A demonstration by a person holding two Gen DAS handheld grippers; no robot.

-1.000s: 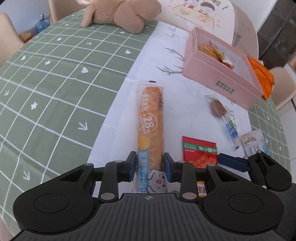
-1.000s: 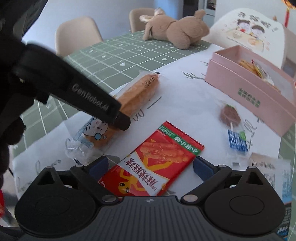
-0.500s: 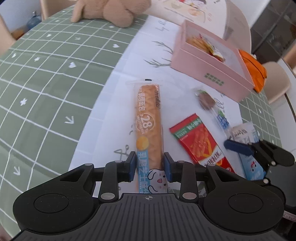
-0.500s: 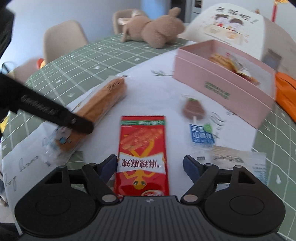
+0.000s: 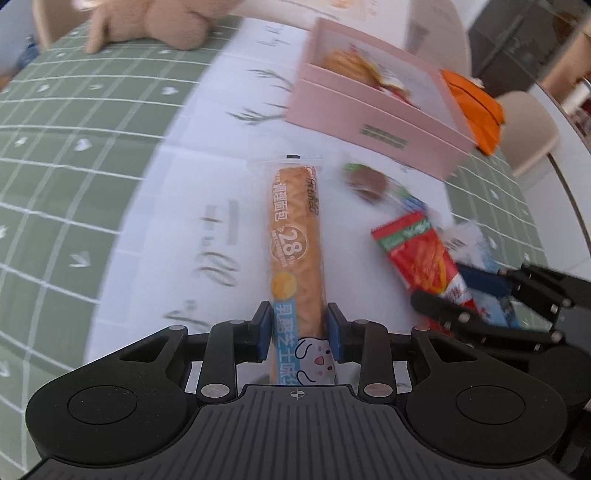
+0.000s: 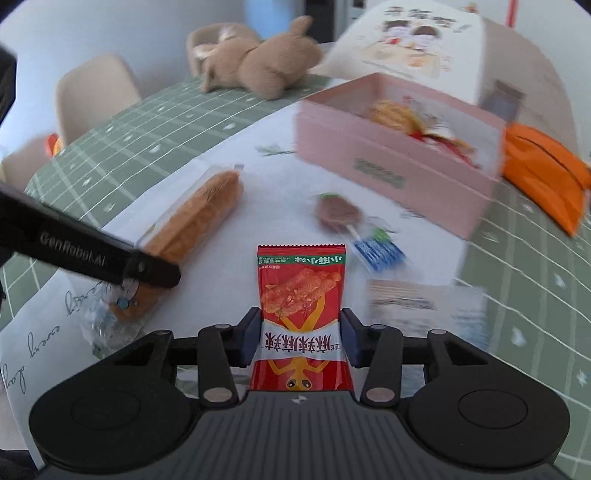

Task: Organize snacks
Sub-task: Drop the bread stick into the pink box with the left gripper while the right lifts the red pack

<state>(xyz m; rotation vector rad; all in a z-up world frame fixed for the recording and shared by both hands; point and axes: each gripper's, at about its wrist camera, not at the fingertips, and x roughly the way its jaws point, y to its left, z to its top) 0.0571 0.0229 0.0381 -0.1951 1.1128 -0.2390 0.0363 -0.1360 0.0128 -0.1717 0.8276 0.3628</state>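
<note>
Pink box point(image 6: 391, 162) holds blurred, seemingly orange snacks point(image 6: 391, 114).

Domestic dining area. Round worktop point(image 6: 535, 295) under a green checked cloth (small hearts and stars), beige dining chairs point(image 6: 96, 96) drawn up around it, a plush toy point(image 6: 266, 64) lying on top, packaged snacks scattered about.

At the lower centre of the frame, the near end of a long bread stick packet point(image 5: 297, 251) is clamped between the blue pads of the left gripper point(image 5: 298, 330). At the right, a red snack packet point(image 5: 421, 251) is gripped by the right gripper point(image 5: 461, 291), whose jaws have just been closing. A pink box point(image 5: 369, 118) with snacks inside is seen at the upper right, and a plush toy point(image 5: 155, 22) at the upper left on the green checked tablecloth point(image 5: 66, 155).
</note>
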